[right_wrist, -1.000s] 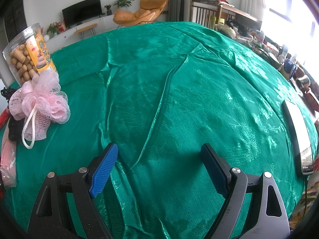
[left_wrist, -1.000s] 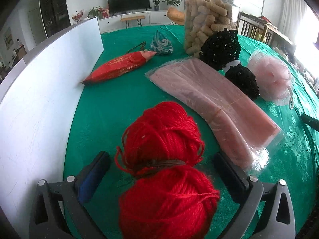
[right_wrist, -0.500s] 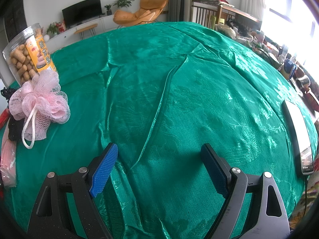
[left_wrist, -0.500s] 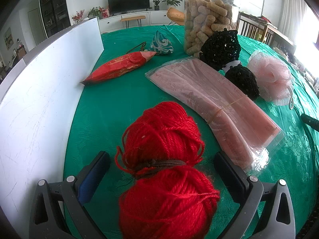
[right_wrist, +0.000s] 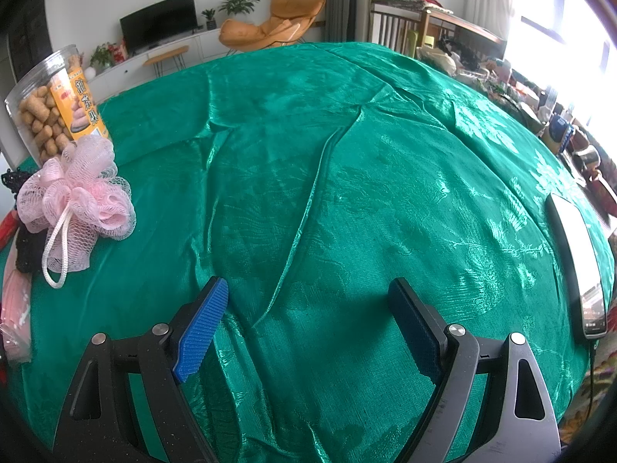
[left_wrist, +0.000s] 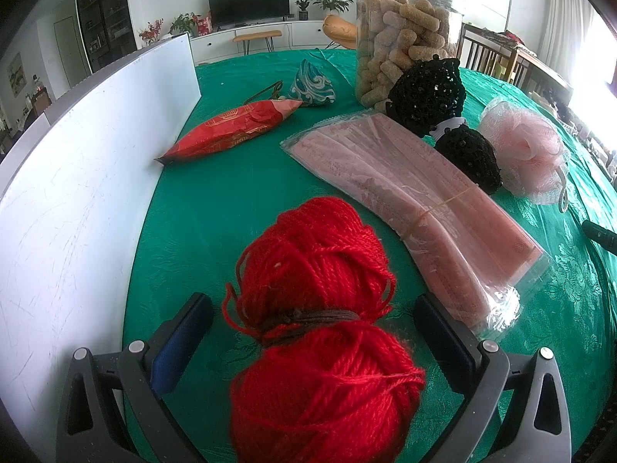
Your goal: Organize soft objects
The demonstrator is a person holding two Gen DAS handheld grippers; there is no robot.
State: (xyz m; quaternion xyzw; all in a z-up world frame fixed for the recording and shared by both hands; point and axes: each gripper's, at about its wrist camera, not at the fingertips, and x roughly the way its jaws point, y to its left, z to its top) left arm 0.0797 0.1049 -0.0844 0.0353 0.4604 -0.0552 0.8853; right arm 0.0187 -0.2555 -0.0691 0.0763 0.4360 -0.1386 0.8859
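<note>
Everywhere, wrinkled green tablecloth (right_wrist: 347,177) covers the table.

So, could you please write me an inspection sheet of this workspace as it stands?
Surface: green satin tablecloth, creased, with a long fold.
Job's things: red yarn skein tied with brown cord; pink mesh bath pouf; two black beaded net pieces; clear bag of pink face masks.
Clutter: clear plastic jar of snack sticks; red foil packet; teal patterned pouch; white board; phone.
Grippers: left gripper open, yarn between its fingers, untouched; right gripper open, empty.
Cables: one at the phone's lower end.
Surroundings: living room, television, orange chair.
</note>
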